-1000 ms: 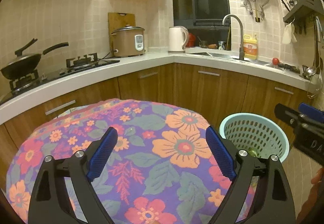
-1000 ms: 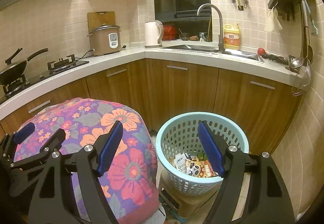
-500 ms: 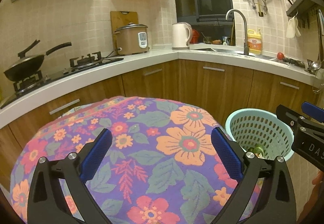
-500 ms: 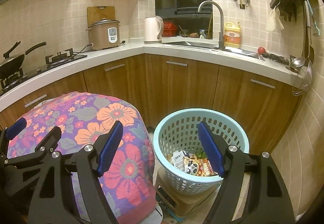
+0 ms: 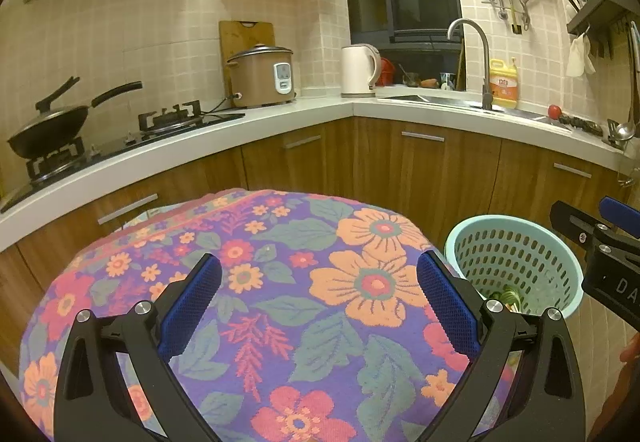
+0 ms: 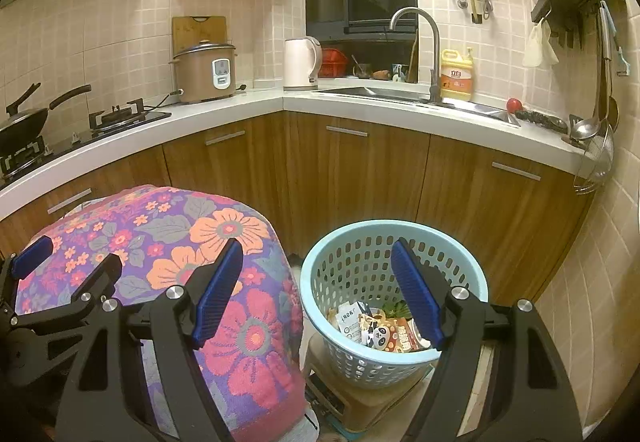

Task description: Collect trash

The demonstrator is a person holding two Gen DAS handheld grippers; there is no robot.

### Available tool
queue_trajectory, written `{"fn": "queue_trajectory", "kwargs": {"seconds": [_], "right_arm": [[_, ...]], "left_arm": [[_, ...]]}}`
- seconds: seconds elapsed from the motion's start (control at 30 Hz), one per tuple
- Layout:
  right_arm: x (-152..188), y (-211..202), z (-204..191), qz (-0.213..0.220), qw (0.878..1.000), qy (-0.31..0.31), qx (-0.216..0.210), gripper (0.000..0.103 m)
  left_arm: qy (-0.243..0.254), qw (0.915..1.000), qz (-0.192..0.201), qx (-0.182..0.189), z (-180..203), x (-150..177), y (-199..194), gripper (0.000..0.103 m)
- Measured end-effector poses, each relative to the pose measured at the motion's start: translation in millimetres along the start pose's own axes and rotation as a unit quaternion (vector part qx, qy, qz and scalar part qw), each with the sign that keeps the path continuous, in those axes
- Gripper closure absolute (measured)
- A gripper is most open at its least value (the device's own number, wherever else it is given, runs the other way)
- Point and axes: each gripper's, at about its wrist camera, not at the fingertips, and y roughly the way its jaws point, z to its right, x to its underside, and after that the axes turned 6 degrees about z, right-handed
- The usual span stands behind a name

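Observation:
A light blue plastic basket (image 6: 394,227) stands on the floor to the right of a table under a floral cloth (image 6: 180,226). Snack wrappers and other trash (image 6: 380,330) lie in its bottom. My right gripper (image 6: 317,244) hangs open and empty above the gap between cloth and basket. My left gripper (image 5: 319,262) hovers open and empty over the floral cloth (image 5: 280,226), which carries no trash that I can see. In the left wrist view the basket (image 5: 516,254) is at the right, with the right gripper's fingers (image 5: 576,226) at the frame edge.
The basket sits on a low stool (image 6: 360,402). Wooden cabinets (image 6: 360,178) under a white counter (image 6: 248,102) curve behind table and basket. The counter holds a wok (image 5: 48,130), a rice cooker (image 5: 262,76), a kettle (image 5: 358,70) and a sink (image 6: 384,92). A tiled wall (image 6: 592,282) closes the right side.
The left gripper's jaws have spread a little wider. Both hands stay about where they were, and the right gripper looks the same.

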Motion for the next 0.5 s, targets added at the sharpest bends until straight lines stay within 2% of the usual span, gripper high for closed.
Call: {"fn": "queue_trajectory", "kwargs": {"seconds": [0.5], "right_arm": [[1.9, 0.1, -1.3, -0.002, 1.000, 0.000, 0.004, 0.031]], "left_arm": [[-0.012, 0.9999, -0.006, 0.001, -1.6, 1.7, 1.2, 0.008]]}}
